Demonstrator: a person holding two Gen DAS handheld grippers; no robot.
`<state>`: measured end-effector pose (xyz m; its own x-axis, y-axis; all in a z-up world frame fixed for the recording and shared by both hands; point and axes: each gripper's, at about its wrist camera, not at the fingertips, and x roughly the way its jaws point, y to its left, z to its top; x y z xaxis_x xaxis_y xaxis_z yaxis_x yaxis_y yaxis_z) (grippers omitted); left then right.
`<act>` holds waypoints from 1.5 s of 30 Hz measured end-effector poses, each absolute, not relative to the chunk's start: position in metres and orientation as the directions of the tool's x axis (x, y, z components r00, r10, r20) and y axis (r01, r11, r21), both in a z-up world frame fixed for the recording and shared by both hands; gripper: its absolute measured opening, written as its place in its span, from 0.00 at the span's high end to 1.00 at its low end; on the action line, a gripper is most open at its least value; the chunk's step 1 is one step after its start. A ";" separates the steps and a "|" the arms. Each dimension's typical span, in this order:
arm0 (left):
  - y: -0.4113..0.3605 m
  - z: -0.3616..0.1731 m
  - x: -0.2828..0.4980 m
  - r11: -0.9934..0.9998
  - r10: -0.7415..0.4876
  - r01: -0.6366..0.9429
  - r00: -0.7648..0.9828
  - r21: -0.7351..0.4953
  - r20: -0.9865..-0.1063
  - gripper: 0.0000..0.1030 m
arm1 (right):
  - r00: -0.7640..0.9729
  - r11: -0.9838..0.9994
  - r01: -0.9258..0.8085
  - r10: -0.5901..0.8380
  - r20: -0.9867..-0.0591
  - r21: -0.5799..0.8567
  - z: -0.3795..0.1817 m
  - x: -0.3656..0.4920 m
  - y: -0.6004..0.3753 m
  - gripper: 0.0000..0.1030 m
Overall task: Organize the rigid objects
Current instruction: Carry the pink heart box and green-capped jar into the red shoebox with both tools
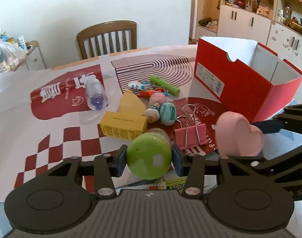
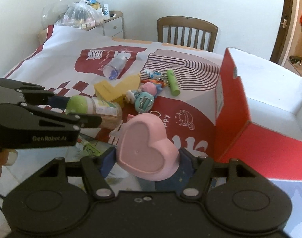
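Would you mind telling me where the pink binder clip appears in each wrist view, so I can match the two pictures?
Left wrist: the pink binder clip lies centre-right, between the green-capped jar and the pink heart dish.
Right wrist: mostly hidden behind the heart dish; only a wire loop shows above it.
Shared landmark: the red box.

The red box stands open-topped at the right, its tall wall blocking that side. A heap of toys, a yellow carton and a pink clip crowds the middle. The surface lies bare at the left around a lone bottle.
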<state>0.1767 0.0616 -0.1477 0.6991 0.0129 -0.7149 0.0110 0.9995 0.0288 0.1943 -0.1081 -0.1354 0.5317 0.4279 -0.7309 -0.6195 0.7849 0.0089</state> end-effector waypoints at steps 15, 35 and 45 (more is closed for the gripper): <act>0.057 -0.085 0.137 1.000 -0.003 -0.015 0.774 -0.024 -0.634 0.56 | 0.586 0.818 -0.574 0.403 -0.703 -0.009 -0.085 0.159 -0.138 0.35; -0.028 -0.024 0.154 0.981 -0.163 0.195 0.803 -0.007 -0.573 0.56 | 0.667 0.904 -0.426 0.307 -0.679 -0.010 -0.025 0.183 -0.213 0.35; -0.085 -0.017 0.213 0.976 -0.190 0.216 0.793 -0.024 -0.579 0.56 | 0.666 0.908 -0.416 0.279 -0.692 -0.035 -0.031 0.237 -0.261 0.35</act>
